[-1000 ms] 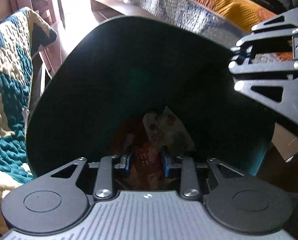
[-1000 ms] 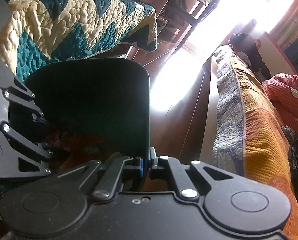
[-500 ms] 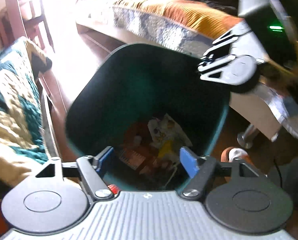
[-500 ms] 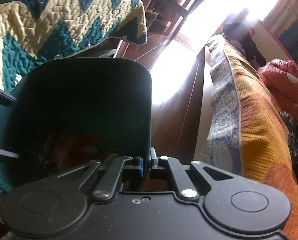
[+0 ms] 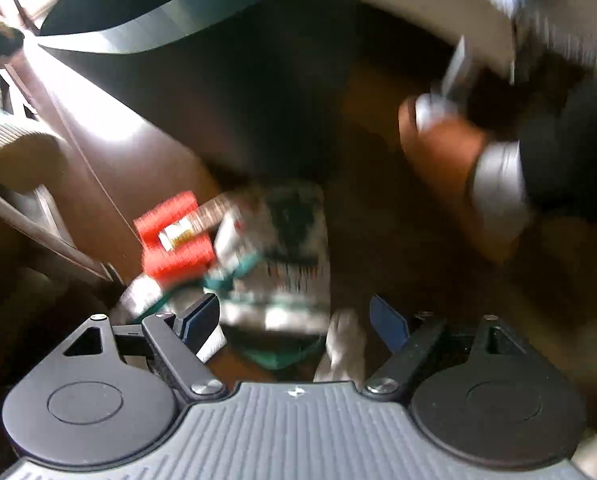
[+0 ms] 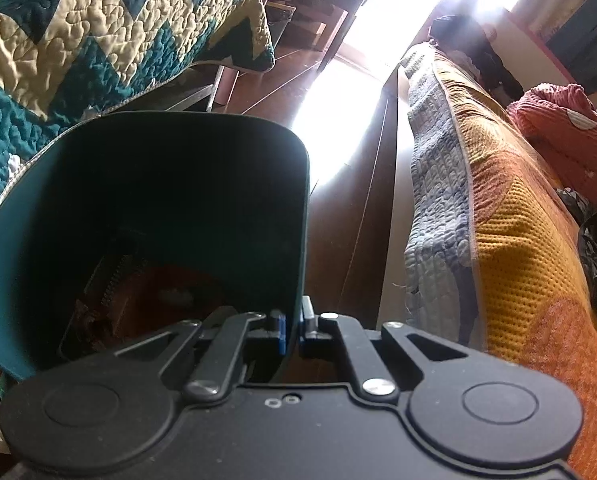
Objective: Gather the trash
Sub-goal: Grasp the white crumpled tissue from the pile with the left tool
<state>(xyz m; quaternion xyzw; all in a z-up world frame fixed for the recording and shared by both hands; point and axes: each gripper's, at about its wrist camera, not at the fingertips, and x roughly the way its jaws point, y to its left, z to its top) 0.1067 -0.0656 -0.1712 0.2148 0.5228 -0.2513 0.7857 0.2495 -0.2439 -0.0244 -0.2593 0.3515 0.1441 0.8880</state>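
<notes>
Right claw (image 6: 292, 330) clamps teal bin (image 6: 146, 216) wall, keeping it tilted. Left claw (image 5: 294, 320), jaws just opening wide, empty, over floor wrappers (image 5: 234, 252) mid-frame.

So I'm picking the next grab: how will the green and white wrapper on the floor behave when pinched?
The green and white wrapper looks thin and crumpled, so probably floppy and light. Its glossy patches suggest it may slip. The open left gripper hangs above it.
</notes>
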